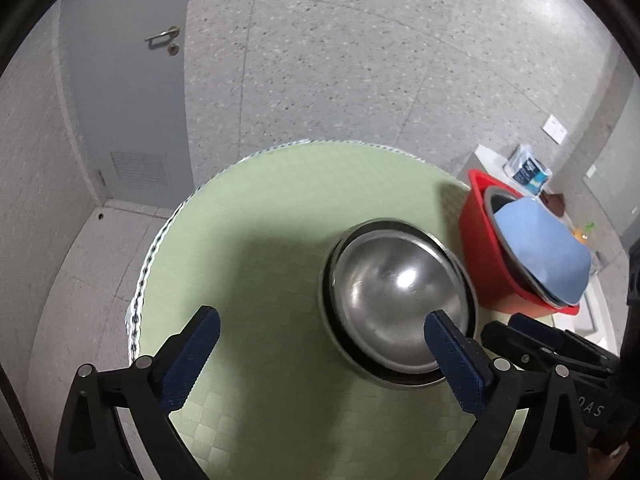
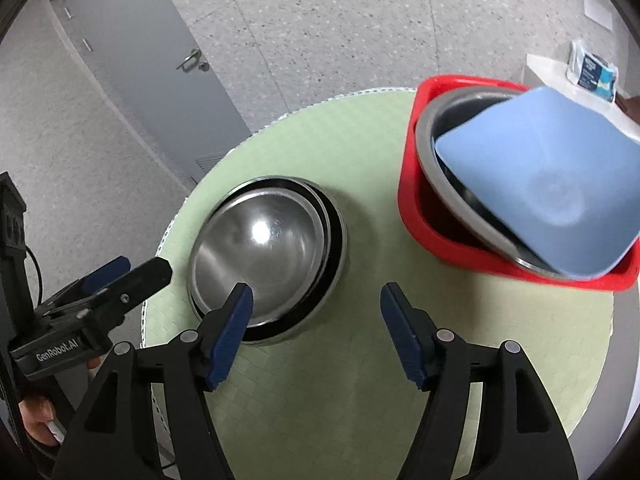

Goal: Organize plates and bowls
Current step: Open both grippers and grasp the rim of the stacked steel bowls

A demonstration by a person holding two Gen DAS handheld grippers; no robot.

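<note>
Nested steel bowls [image 1: 400, 300] stand on a round green table [image 1: 260, 240]; they also show in the right wrist view [image 2: 264, 248]. A red basket [image 2: 420, 208] at the table's right holds a tilted steel bowl [image 2: 434, 160] and a blue square plate [image 2: 548, 184]. My left gripper [image 1: 320, 328] is open above the table, its right finger over the near rim of the nested bowls. My right gripper [image 2: 316, 300] is open and empty, its left finger over the bowls' near rim. The red basket [image 1: 480, 256] and blue plate [image 1: 536, 244] also show in the left wrist view.
The table edge [image 1: 138, 300] drops to a grey speckled floor. A grey door [image 1: 120, 92] stands at the left. A white ledge with a blue-white packet [image 2: 592, 68] lies beyond the basket. The left gripper's body [image 2: 92, 300] shows at the table's left edge.
</note>
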